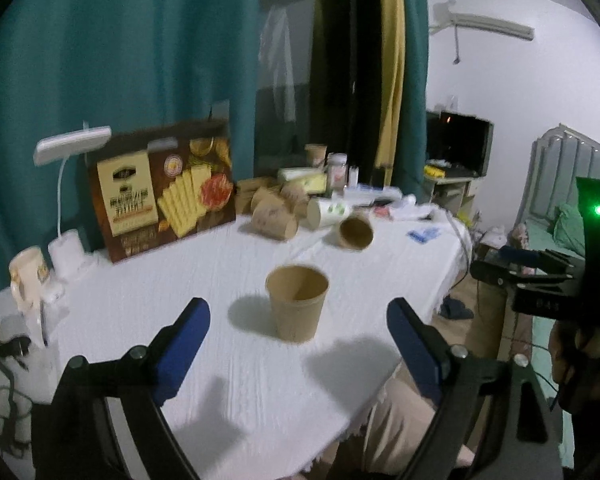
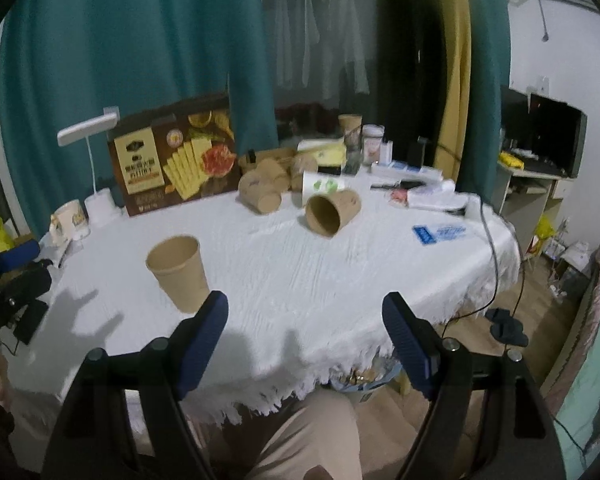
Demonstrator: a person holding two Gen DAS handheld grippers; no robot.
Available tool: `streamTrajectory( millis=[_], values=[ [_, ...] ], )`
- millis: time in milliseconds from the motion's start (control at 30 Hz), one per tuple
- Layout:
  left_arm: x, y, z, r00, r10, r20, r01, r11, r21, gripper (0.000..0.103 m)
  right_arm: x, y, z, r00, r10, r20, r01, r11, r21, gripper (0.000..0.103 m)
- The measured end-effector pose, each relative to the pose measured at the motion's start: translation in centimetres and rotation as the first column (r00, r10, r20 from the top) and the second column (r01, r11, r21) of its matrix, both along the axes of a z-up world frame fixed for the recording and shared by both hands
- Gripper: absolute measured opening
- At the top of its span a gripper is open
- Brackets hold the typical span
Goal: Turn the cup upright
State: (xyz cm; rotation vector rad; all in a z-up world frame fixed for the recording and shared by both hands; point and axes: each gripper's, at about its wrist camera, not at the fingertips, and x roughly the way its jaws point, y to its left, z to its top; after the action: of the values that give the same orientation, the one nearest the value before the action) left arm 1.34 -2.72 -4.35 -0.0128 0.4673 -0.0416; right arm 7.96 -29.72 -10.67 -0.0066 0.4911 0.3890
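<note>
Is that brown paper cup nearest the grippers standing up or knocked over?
Upright. The brown paper cup stands on its base on the white tablecloth, open mouth up and nothing visible inside; neither gripper touches it.

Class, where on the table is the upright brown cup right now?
The upright cup stands alone on the white tablecloth near the front edge, just beyond the open left tool. The tipped cup lies farther back.
</note>
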Motion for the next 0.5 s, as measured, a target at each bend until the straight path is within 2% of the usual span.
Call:
streamTrajectory(
  millis=[300,500],
  values=[
    [-2.0,0.3,4.7,0.987,0.001,0.164,-0.006,0.999,0.032,0.090,-2.7,-0.7,4.9,0.994,-0.006,0.105,0.002,1.000,0.031,0.083],
    [-4.0,1.2,6.9,0.969,0.018,0.245,-0.027,0.999,0.032,0.090,-5.4,-0.1,8.5,0.977,0.011,0.211,-0.021,0.999,0.043,0.087]
  ],
)
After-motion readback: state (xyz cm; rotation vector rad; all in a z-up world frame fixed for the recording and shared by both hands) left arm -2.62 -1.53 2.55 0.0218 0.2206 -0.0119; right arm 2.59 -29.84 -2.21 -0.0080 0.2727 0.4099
